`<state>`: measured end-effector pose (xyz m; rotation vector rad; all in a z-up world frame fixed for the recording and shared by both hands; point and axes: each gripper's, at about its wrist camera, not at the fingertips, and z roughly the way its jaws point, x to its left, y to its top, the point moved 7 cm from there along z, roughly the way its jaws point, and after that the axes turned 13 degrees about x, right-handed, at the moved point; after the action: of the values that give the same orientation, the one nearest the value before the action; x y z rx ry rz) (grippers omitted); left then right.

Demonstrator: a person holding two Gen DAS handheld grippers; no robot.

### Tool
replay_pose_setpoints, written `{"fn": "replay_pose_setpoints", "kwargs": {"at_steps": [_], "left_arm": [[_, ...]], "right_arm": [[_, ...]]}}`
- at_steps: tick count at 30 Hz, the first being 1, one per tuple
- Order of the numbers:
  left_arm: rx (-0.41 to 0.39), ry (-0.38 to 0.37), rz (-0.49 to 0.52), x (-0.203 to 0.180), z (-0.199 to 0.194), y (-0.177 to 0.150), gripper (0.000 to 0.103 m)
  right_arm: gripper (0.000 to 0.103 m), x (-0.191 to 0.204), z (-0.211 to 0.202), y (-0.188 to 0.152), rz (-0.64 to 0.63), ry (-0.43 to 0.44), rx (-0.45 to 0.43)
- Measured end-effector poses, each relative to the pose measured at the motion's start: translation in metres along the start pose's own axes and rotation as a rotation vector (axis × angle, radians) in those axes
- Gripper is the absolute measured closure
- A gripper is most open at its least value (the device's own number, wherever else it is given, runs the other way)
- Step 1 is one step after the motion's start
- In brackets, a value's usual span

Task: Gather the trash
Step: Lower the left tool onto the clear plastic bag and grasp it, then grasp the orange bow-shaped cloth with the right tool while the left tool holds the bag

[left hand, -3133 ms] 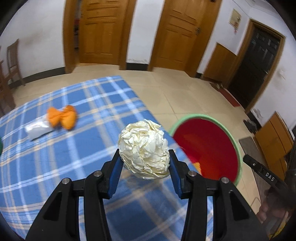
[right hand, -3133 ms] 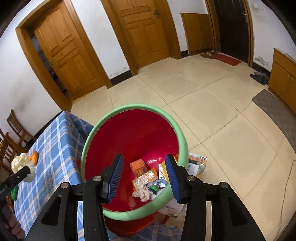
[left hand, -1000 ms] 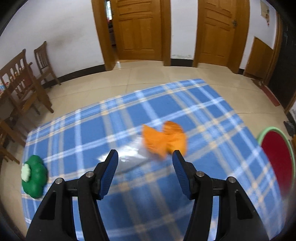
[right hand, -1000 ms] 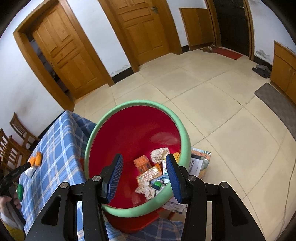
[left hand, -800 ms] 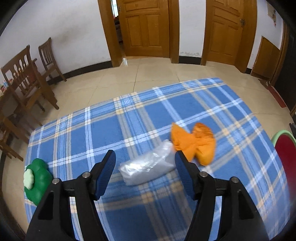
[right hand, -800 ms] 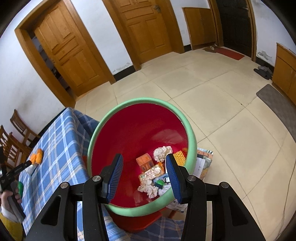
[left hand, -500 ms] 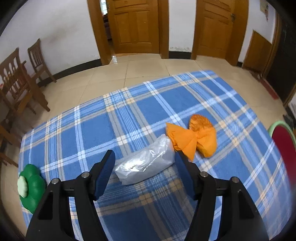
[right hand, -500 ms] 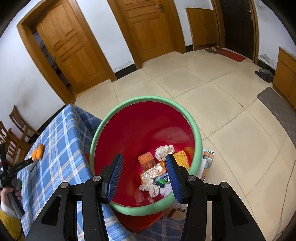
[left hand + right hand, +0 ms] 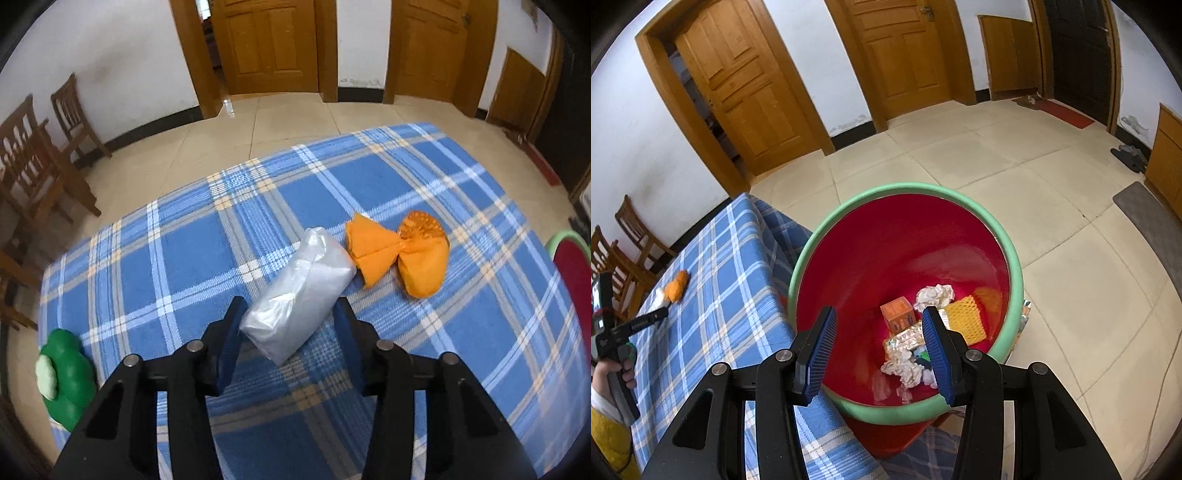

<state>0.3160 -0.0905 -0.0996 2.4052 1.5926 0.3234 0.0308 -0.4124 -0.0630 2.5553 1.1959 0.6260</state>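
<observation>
The left gripper (image 9: 288, 332) has its fingers (image 9: 231, 341) spread wide on either side of the near end of a clear plastic bag (image 9: 301, 293), which lies on the blue plaid tablecloth (image 9: 177, 243); the pads look close to the bag but not pressed into it, so nothing is gripped yet. At the far left of that view a green flower-shaped thing (image 9: 66, 382) sits at the cloth's edge; whether it counts as trash I cannot tell. Just right of the bag, touching its far end, lies a crumpled orange wrapper (image 9: 400, 254). Further right stands the red bin (image 9: 905, 258) with its green rim, just beside the table's edge. The right gripper (image 9: 881, 343) hangs over the bin's mouth, its fingers (image 9: 818, 349) likewise apart and empty. At the bottom of the bin lie a crumpled paper ball (image 9: 934, 295), a small orange box (image 9: 899, 317), a yellow mesh piece (image 9: 966, 317) and other scraps, so the task seems partly done. The bag and the orange wrapper remain to be picked up and dropped in.
</observation>
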Motion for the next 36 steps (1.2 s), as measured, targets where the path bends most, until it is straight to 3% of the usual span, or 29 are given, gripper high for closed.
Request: {"fn": "replay_pose_setpoints", "kwargs": {"at_steps": [5, 14, 22, 36], "left_arm": [[-0.035, -0.059, -0.072, 0.004, -0.006, -0.01, 0.057], [-0.153, -0.185, -0.347, 0.029, -0.026, -0.041, 0.057], [-0.192, -0.172, -0.477, 0.059, -0.034, -0.06, 0.057], [-0.18, -0.16, -0.523, 0.072, -0.022, -0.071, 0.057]], "right_arm": [[0.054, 0.011, 0.001, 0.004, -0.022, 0.002, 0.0], [0.054, 0.069, 0.009, 0.014, -0.126, 0.032, -0.005], [0.054, 0.148, 0.03, 0.018, -0.259, 0.08, 0.015], [0.054, 0.278, 0.094, 0.023, -0.409, 0.156, 0.06]]}}
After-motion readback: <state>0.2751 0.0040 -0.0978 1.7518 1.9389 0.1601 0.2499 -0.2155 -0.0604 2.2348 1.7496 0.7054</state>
